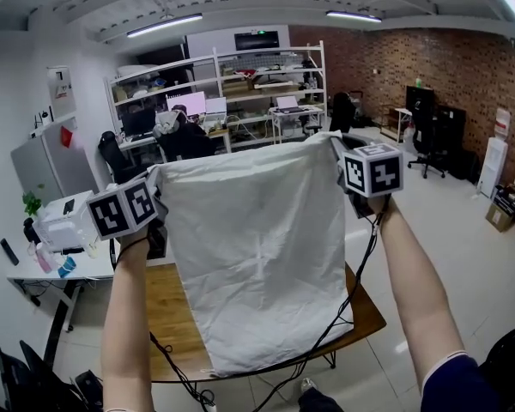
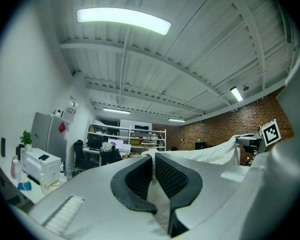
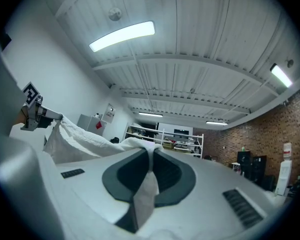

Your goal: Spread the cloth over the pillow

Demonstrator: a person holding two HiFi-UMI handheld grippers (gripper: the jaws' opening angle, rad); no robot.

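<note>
White cloth (image 1: 257,256) hanging spread in the air above the wooden counter (image 1: 167,316), left gripper (image 1: 157,197) jaws pinching one top corner, right gripper (image 1: 342,157) jaws pinching the other

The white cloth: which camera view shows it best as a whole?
The head view. There the cloth hangs full width between the left gripper and the right gripper, above the table. Each gripper view shows only the corner pinched in its own jaws and the top edge.

The left tool (image 1: 155,202) and right tool (image 1: 343,156) hold cloth (image 1: 257,247) over table (image 1: 167,316).
</note>
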